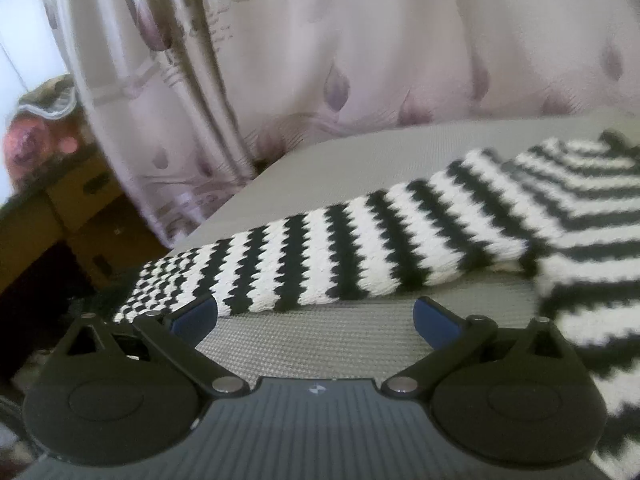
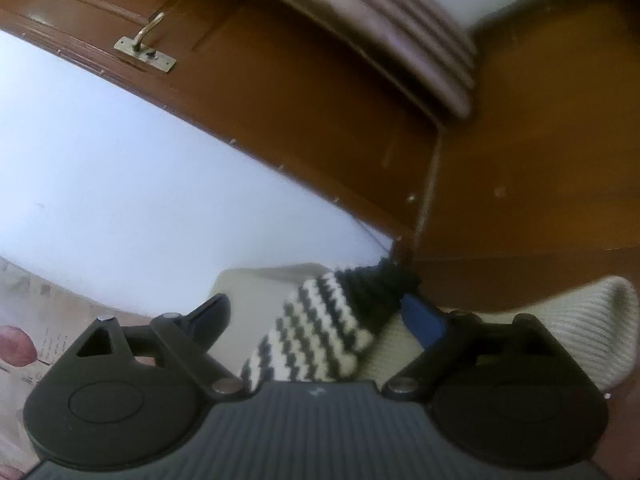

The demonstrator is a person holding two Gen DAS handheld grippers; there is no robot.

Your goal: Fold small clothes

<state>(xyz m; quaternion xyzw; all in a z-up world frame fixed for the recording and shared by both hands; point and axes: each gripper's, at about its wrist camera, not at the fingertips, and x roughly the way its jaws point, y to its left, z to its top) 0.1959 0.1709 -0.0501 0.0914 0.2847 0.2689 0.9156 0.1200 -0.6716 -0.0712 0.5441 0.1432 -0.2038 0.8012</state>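
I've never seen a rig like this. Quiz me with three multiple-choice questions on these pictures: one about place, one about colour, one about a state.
1. Where does the striped sleeve lie?
A. on the grey mat
B. in a basket
C. on a hanger

2. What colours is the knitted garment?
A. red and blue
B. black and white
C. plain green

3. How does the left gripper stand?
A. clamped on cloth
B. open, nothing between its fingers
C. out of view

Answers: 1 A, the sleeve rests flat on the mat; 2 B, the stripes alternate black and white; 3 B, only bare mat shows between the blue pads.

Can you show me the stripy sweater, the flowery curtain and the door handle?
stripy sweater (image 1: pixel 320 252), left wrist view, on its sleeve.
flowery curtain (image 1: pixel 340 84), left wrist view, on a purple petal.
door handle (image 2: pixel 145 46), right wrist view, on its lever.
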